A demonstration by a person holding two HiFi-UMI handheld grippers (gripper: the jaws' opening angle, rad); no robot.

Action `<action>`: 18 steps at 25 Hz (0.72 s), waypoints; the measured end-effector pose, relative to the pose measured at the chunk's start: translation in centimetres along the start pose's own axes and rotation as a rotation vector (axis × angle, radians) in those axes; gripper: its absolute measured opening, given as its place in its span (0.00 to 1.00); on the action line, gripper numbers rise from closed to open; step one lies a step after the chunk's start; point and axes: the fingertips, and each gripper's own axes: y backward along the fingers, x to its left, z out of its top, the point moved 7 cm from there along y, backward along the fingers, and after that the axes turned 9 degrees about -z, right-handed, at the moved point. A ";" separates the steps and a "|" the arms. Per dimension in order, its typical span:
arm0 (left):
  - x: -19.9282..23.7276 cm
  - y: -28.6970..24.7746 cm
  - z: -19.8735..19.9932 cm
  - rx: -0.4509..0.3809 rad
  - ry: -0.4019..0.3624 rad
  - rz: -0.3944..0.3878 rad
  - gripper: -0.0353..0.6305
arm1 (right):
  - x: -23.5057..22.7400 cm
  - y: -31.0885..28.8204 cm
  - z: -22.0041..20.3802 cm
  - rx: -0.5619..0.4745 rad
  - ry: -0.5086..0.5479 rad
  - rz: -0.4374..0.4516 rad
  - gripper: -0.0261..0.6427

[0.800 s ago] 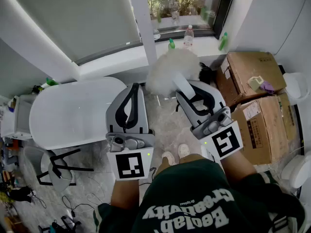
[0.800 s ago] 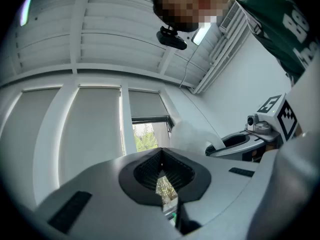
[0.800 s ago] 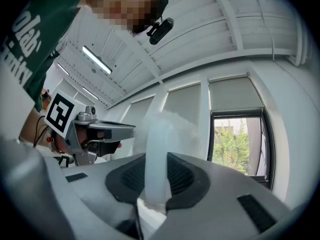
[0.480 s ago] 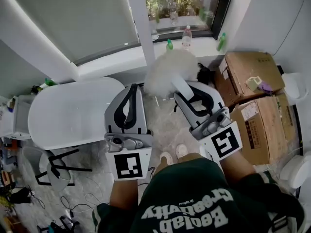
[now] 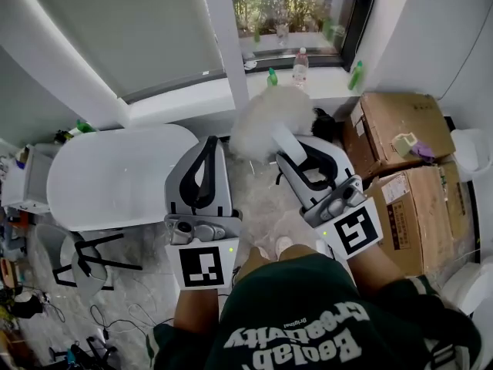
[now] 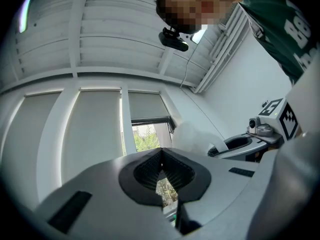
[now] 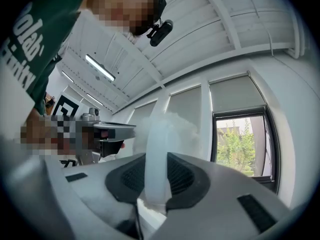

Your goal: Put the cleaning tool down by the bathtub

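Right now your right gripper (image 7: 156, 181) has its fingers clamped on the cleaning tool (image 7: 157, 134); only the head view shows the bathtub (image 5: 115, 179), left of its fluffy head. Your left gripper (image 6: 161, 173) fingers meet, empty.

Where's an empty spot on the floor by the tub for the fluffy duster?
For the duster, the bare floor between the bathtub and the cardboard boxes looks free, though part of it is hidden. It is crowded by the chair and cables at the tub's near side.
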 end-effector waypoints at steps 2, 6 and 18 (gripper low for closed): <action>-0.3 -0.3 0.3 0.002 0.009 0.016 0.06 | -0.3 0.2 -0.3 -0.009 -0.003 0.022 0.18; -1.2 -0.6 1.4 -0.025 -0.024 0.021 0.06 | -1.1 0.7 -1.0 -0.009 -0.002 0.041 0.18; 0.6 -3.8 -0.7 0.008 -0.089 0.022 0.06 | -2.7 -2.3 -3.3 -0.032 -0.043 0.041 0.18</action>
